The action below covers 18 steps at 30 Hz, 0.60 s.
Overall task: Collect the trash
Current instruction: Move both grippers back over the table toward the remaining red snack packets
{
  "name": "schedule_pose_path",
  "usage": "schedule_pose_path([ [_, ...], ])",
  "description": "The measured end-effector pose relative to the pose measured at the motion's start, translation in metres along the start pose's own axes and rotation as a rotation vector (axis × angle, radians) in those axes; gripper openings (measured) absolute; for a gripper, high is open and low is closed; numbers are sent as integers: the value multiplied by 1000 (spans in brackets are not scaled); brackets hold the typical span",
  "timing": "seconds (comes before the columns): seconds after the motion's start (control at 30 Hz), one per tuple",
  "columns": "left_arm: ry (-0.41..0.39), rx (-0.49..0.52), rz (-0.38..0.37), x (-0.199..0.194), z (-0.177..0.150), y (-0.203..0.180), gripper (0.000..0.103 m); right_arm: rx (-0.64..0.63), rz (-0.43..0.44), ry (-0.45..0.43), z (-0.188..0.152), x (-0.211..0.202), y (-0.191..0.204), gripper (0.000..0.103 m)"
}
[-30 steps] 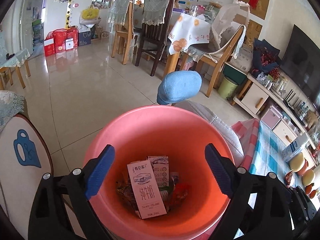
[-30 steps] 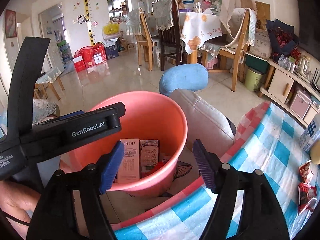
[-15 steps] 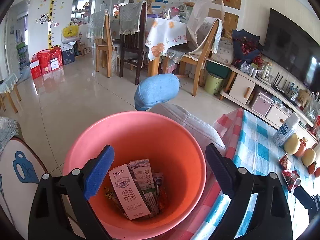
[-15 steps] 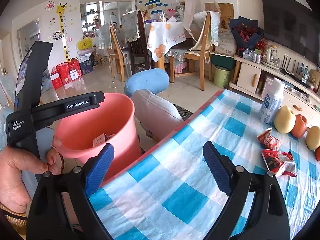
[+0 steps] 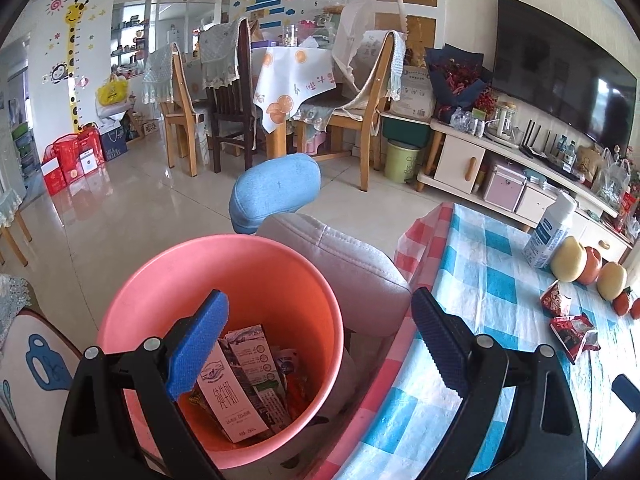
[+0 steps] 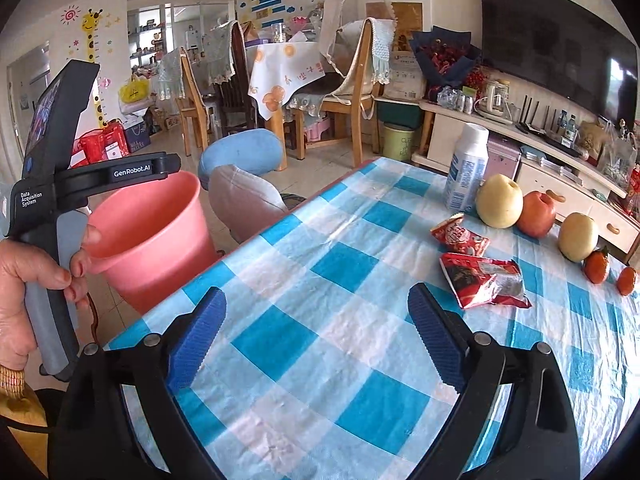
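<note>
A pink bucket [image 5: 240,264] stands beside the table and holds milk cartons [image 5: 228,392] and wrappers. My left gripper [image 5: 319,300] hangs open above it, its left finger over the bucket's contents and its right finger over the table edge, gripping nothing. In the right wrist view a hand [image 6: 24,280] holds that tool's handle next to the bucket [image 6: 152,232]. My right gripper [image 6: 316,300] stands open over the blue checked tablecloth [image 6: 320,264], with nothing between its fingers. Two red snack wrappers [image 6: 484,284] [image 6: 460,236] lie ahead to its right.
A white bottle [image 6: 466,168], two pears [image 6: 500,200], an apple [image 6: 536,212] and tangerines [image 6: 596,266] sit at the table's far side. A grey cushioned seat [image 5: 348,276] and blue stool [image 5: 276,188] stand behind the bucket. Dining chairs and a TV cabinet lie beyond.
My right gripper has swung right from over the bucket to over the tablecloth, and its jaws have widened. The left view has shifted right too, so the bucket now sits lower left.
</note>
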<state>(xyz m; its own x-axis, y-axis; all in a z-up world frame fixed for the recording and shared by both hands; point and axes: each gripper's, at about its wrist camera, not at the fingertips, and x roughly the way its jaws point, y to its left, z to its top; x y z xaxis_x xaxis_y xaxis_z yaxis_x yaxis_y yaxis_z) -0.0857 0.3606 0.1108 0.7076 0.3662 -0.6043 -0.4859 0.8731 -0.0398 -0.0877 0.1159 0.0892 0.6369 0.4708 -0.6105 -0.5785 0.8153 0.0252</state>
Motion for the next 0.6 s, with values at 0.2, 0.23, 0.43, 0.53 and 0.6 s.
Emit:
schedule_pose_path([
  [0.2, -12, 62, -8, -3, -3, -21, 92, 38, -20, -17, -5, -10, -24, 93],
  [0.23, -15, 76, -8, -3, -4, -25, 92, 42, -22, -21, -5, -12, -27, 93],
  [0.43, -27, 139, -36, -6, -8, -47, 92, 57, -30, -36, -7, -20, -43, 93],
  [0.53, -30, 169, -56, -7, -11, -57, 92, 71, -36, -37, -6, -22, -52, 93],
  [0.6, -29, 185, -66, -6, -12, -64, 92, 80, -44, -37, -6, -24, -59, 93],
])
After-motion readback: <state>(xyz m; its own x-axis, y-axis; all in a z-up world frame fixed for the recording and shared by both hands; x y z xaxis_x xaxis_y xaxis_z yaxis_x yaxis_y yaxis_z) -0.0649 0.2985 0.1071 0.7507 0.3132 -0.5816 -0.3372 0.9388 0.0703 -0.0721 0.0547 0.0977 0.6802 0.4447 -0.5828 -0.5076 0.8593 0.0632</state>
